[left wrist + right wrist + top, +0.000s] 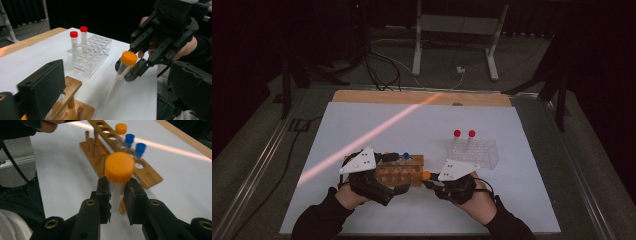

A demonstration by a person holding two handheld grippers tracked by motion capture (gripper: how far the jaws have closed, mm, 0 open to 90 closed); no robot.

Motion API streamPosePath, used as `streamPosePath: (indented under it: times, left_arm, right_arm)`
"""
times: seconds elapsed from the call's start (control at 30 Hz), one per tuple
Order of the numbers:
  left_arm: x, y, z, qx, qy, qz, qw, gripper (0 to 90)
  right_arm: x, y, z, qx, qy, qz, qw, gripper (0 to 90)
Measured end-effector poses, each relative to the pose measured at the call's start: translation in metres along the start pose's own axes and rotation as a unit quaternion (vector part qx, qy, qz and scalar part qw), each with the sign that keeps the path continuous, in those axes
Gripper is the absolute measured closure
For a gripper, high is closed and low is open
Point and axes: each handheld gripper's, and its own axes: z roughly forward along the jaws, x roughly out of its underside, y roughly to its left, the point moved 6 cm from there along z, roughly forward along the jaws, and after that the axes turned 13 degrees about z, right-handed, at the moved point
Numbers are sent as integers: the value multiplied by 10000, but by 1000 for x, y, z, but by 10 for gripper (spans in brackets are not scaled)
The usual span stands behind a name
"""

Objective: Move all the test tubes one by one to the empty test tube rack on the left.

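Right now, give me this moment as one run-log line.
right gripper: shut on orange-capped tube | tube: clear of wooden rack | left gripper: at wooden rack | clear rack: two red-capped tubes

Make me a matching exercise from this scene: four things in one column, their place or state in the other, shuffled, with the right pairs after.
Things:
1. orange-capped clear plastic tube
2. two red-capped clear tubes
3. two blue-capped tubes
4. left gripper

Places or states:
A. standing in the clear plastic rack
B. clamped between the jaws of the right gripper
C. beside the wooden rack, at its end
D. seated in holes of the wooden rack

Pairs: 1-B, 2-A, 3-D, 4-C
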Motion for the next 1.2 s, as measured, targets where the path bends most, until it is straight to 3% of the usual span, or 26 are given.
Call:
streamPosePath:
  times: [0.17, 0.4, 0.73, 0.97, 1.2]
  left_arm:
    - [-1, -6, 6, 68, 0, 39, 10000, 104]
    - [-2, -15, 12, 233, -15, 170, 9996, 323]
    - [4, -20, 22, 293, 189, 342, 9988, 564]
    - [6, -21, 26, 330, 247, 381, 9984, 642]
    - [6, -21, 27, 228, 278, 430, 9984, 701]
  right_arm:
    - [1, 7, 4, -85, 53, -47, 9999, 752]
    - [2, 10, 8, -142, 84, -76, 9998, 751]
    - [1, 13, 10, -183, 88, -98, 9997, 752]
    - [1, 15, 10, -212, 92, -103, 9997, 751]
    - [1, 15, 10, -213, 81, -76, 9997, 751]
